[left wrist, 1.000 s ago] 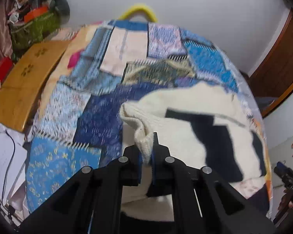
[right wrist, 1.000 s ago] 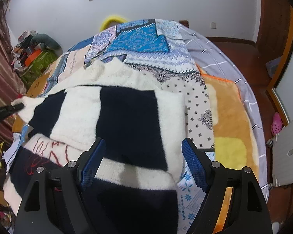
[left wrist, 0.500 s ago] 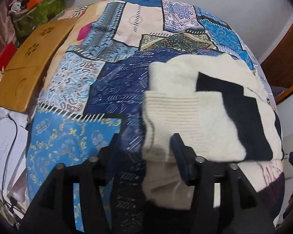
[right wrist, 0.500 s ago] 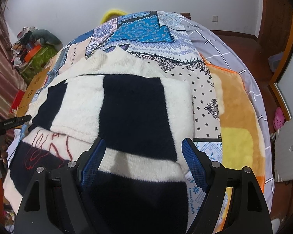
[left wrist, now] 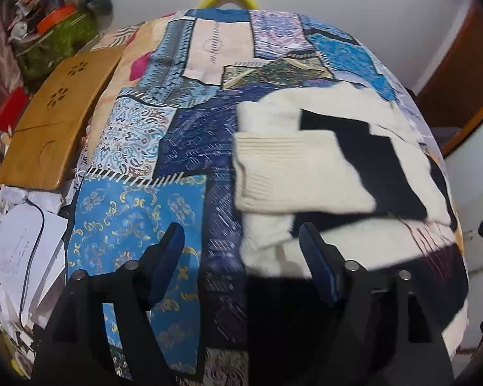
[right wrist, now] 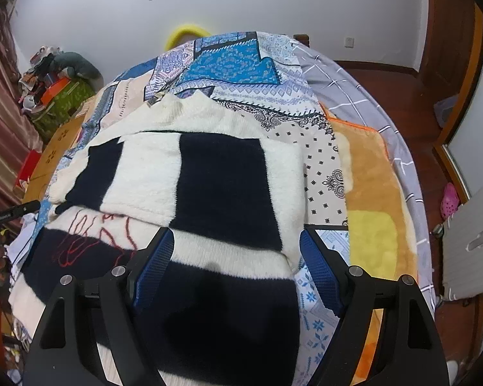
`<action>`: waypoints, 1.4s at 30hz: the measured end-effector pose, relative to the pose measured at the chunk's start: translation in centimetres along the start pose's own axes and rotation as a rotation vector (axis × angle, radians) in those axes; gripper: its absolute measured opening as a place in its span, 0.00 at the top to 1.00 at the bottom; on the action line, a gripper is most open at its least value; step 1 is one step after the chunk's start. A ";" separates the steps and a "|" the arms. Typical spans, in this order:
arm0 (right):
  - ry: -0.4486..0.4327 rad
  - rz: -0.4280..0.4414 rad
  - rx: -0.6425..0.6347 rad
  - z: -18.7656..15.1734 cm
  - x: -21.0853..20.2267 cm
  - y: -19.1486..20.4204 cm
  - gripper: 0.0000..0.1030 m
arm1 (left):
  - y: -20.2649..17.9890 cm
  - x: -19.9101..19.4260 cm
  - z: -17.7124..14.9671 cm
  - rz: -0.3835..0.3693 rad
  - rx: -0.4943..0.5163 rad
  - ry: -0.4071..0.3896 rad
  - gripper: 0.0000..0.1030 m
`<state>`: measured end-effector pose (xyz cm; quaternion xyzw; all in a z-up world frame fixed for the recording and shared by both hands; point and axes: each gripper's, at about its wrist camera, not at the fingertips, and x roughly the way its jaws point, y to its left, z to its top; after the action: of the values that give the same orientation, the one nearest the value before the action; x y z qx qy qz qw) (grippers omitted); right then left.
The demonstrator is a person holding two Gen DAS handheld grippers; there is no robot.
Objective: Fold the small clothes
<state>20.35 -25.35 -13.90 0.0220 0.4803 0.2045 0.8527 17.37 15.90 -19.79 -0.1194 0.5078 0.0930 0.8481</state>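
Left gripper point(left wrist: 241, 244): jaws wide apart, nothing pinched; they have just been opening. Between its blue-padded fingers point(left wrist: 167, 257) lie the blue patchwork bedspread point(left wrist: 138, 212) and the near left edge of the cream-and-black fuzzy knit sweater point(left wrist: 306, 173). The pads do not touch the knit. Just ahead and right of the tips, the sweater's ribbed cream cuff point(left wrist: 267, 151) lies flat, sleeve folded across the body. Further ahead-left, beyond the bed's edge, a curved wooden board with flower cut-outs point(left wrist: 54, 122); white papers point(left wrist: 19, 251) near left.

Right gripper point(right wrist: 236, 251): jaws spread, holding nothing, hanging over the sweater's point(right wrist: 222, 180) near part. The black-and-cream bands run under and ahead of the tips; red stitching point(right wrist: 90, 234) sits ahead-left. Right of the right finger, bedspread point(right wrist: 322, 167), then an orange-yellow plush blanket point(right wrist: 367, 212). Far ahead, a yellow curved object point(right wrist: 183, 33) against the white wall point(right wrist: 273, 3).
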 end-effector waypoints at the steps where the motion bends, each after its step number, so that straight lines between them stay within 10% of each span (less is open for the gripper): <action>1: -0.001 -0.004 0.000 -0.1 -0.2 0.0 0.23 | -0.2 -0.1 -0.2 -0.004 0.005 0.001 0.26; 22: 0.145 0.037 0.158 -5.6 3.8 -4.4 0.22 | -0.6 2.0 -4.8 -0.130 -0.110 0.160 0.28; 32: 0.134 0.152 0.102 -5.5 3.5 -2.8 0.81 | -3.4 1.1 -4.1 -0.128 -0.029 0.119 0.86; 42: -0.051 0.124 -0.020 -1.5 0.3 -0.3 0.92 | -5.2 -3.4 -1.2 -0.075 0.041 -0.084 0.91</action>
<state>19.36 -25.76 -14.96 0.0482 0.4539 0.2611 0.8506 16.21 10.42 -16.78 -0.1169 0.4688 0.0555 0.8738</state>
